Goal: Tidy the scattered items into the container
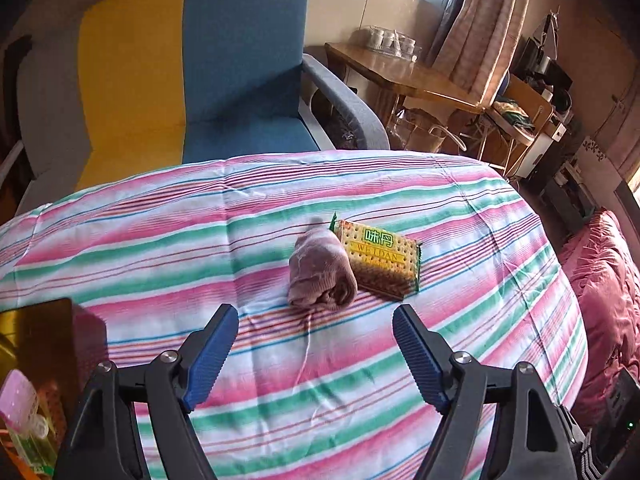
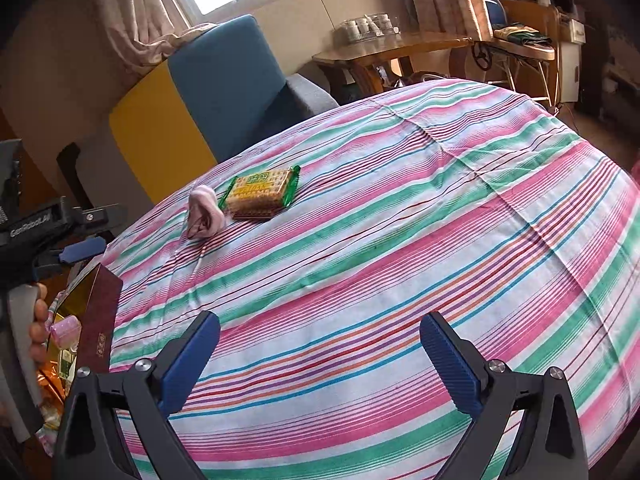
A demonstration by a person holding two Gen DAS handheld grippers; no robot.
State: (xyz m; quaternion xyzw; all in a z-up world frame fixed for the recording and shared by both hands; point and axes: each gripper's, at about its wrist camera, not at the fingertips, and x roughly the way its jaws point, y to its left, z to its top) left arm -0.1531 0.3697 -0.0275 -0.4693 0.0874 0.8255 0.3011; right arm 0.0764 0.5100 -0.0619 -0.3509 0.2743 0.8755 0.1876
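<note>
A: Setting? A striped cloth [image 1: 160, 240] in pink, green and white covers the surface; a blue-and-yellow chair [image 1: 192, 64] stands behind it.

B: Items? A rolled pink sock [image 1: 322, 270] touches a biscuit packet [image 1: 380, 258], both mid-cloth.

A: Container? A dark red box [image 2: 98, 312] with gold lining sits at the cloth's left edge, holding a pink-capped bottle [image 2: 66, 330].

B: Tools? Left gripper [image 1: 316, 320] and right gripper [image 2: 320, 330] are both spread wide, grasping nothing, above the cloth.
</note>
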